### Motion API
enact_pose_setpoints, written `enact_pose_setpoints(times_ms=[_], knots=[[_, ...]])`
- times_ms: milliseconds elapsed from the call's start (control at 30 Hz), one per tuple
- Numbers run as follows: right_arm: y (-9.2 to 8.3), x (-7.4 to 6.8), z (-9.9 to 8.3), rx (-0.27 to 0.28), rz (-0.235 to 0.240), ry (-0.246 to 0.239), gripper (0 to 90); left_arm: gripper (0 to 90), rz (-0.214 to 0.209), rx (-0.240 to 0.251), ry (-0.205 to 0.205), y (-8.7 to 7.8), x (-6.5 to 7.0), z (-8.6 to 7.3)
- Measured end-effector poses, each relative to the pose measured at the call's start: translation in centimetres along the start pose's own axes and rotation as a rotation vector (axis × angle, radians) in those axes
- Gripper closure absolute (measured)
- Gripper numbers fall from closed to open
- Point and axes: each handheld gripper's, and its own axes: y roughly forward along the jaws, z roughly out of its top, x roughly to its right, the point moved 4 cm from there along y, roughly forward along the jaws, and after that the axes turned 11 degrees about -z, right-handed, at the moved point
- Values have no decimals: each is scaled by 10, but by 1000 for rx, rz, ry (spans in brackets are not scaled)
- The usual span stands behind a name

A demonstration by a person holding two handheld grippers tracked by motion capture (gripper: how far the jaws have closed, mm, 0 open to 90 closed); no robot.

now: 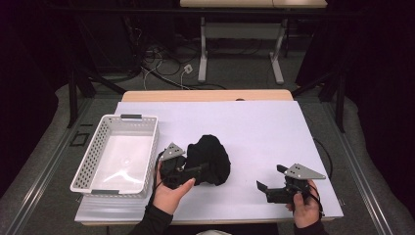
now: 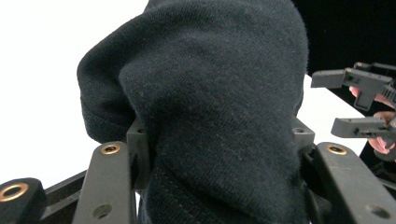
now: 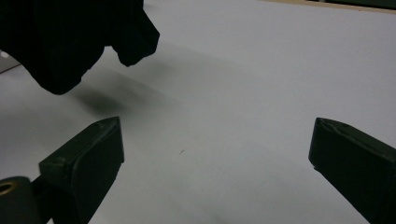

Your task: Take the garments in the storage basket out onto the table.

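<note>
While the left gripper (image 1: 195, 170) is clenched on a bunched black cloth (image 1: 211, 158), the cloth fills the space between its jaws and sits near the middle of the white counter (image 1: 254, 127), just right of the white basket (image 1: 117, 152). At the near right, the right gripper (image 1: 266, 187) is released, its jaws wide apart over bare counter

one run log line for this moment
left gripper: shut on black cloth | right gripper: open, nothing between its jaws | white basket: nothing inside
</note>
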Motion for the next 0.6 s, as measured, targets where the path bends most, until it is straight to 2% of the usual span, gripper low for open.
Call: enact_pose_setpoints(times_ms=[600], knots=[[-1,-1,0,0,5,-6,29,457,-42,-75,6,24,13,-19]])
